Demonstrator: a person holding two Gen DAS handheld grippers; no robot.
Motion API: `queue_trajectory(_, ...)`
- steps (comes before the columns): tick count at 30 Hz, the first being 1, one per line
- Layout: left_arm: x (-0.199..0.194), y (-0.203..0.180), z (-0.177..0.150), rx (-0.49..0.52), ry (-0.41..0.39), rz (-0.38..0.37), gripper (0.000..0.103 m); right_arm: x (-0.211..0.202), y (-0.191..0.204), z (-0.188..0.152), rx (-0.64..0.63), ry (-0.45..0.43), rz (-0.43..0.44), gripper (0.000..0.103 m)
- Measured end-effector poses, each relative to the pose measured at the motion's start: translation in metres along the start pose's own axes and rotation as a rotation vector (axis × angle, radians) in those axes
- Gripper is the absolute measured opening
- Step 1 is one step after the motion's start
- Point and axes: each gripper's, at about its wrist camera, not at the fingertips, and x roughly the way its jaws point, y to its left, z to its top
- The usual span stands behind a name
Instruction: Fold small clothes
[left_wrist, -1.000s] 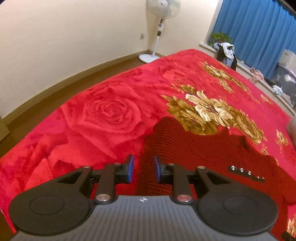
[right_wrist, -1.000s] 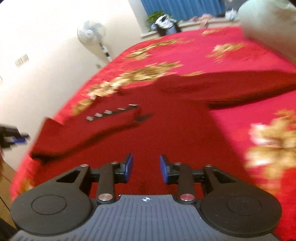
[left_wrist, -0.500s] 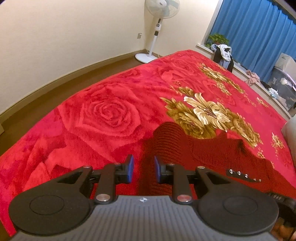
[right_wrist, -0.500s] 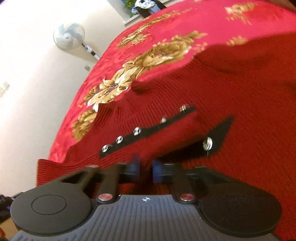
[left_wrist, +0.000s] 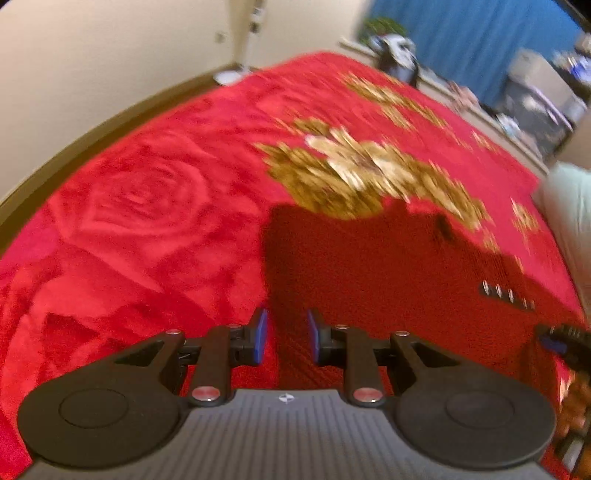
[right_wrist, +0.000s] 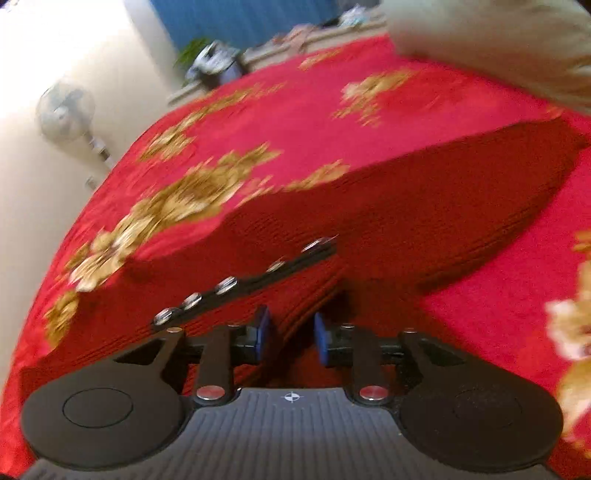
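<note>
A dark red knitted cardigan (left_wrist: 369, 266) lies spread on the red flowered bedspread (left_wrist: 147, 206). Its black placket with silver snaps (left_wrist: 506, 295) shows at the right. My left gripper (left_wrist: 284, 338) is open over the cardigan's near left edge, with nothing between the fingers. In the right wrist view the cardigan (right_wrist: 424, 206) fills the middle, with one sleeve stretched to the right. My right gripper (right_wrist: 290, 338) is open, just above the folded front panel beside the snap placket (right_wrist: 243, 282). The right gripper's tip (left_wrist: 561, 343) shows at the left wrist view's right edge.
A pale pillow (right_wrist: 498, 48) lies at the bed's far right. A standing fan (right_wrist: 66, 114) is by the cream wall. Blue curtains (left_wrist: 461, 40) and a cluttered sill lie beyond the bed. The bed's left edge drops to a wooden floor (left_wrist: 92, 125).
My right gripper closed near the snap placket half a second ago and has now opened and pulled back, and the front panel lies folded over. My left gripper shifted slightly and stayed open. Both views are motion-blurred.
</note>
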Motion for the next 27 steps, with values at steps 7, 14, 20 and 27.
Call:
queue_trajectory(7,0.026,-0.023,-0.02,0.124,0.088,0.058,0.026,-0.016,0.007,-0.009,-0.106,-0.063,0.15,0.031)
queue_trajectory(14,0.025,-0.023,-0.024,0.141,0.077,0.119,0.029,0.004,0.008,-0.009,-0.26,0.125,0.124,0.043)
queue_trajectory(20,0.038,-0.026,-0.028,0.181,0.146,0.15,0.029,0.013,-0.025,0.001,-0.179,0.181,0.098,0.042)
queue_trajectory(27,0.019,-0.03,-0.02,0.157,0.046,0.103,0.032,-0.034,-0.075,0.023,-0.182,0.093,0.109,0.043)
